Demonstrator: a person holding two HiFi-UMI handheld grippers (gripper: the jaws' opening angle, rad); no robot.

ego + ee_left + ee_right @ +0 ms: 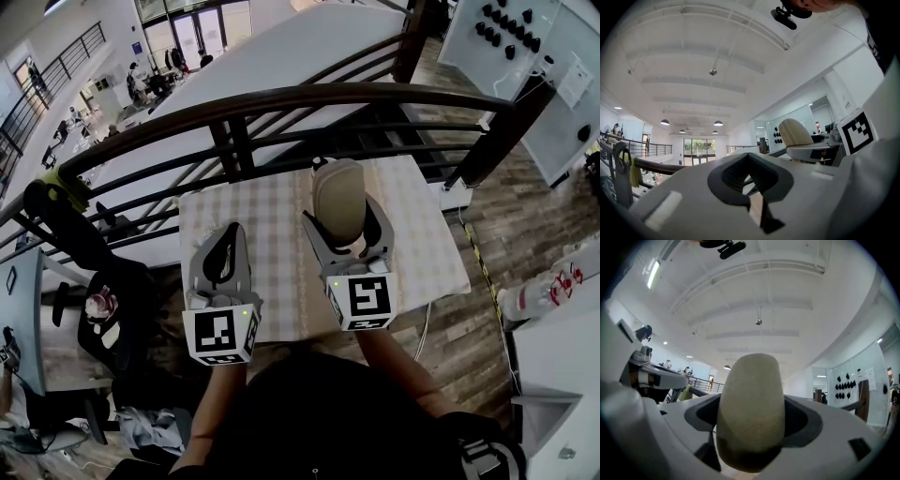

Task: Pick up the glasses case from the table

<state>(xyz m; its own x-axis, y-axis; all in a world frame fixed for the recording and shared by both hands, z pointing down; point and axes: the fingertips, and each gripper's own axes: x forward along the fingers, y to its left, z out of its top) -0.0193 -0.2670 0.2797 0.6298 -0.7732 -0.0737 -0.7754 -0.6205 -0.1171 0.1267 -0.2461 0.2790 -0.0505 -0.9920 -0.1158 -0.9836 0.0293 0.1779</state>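
Observation:
The beige, oval glasses case (pixel 337 199) is lifted off the table and stands upright between the jaws of my right gripper (pixel 345 223), which is shut on it. In the right gripper view the glasses case (pixel 750 404) fills the gap between the grey jaws of the right gripper (pixel 751 430). My left gripper (pixel 225 246) hangs to the left of it over the table's near left part, shut with nothing held. In the left gripper view the left gripper (pixel 751 187) shows only a thin slit between its jaws, and the glasses case (pixel 794 132) rises at the right.
The small table (pixel 274 225) has a checked cloth. Behind it runs a dark curved railing (pixel 281 101) with a drop beyond. A black chair (pixel 89 281) stands at the left, a white counter (pixel 562 347) at the right, wooden floor around.

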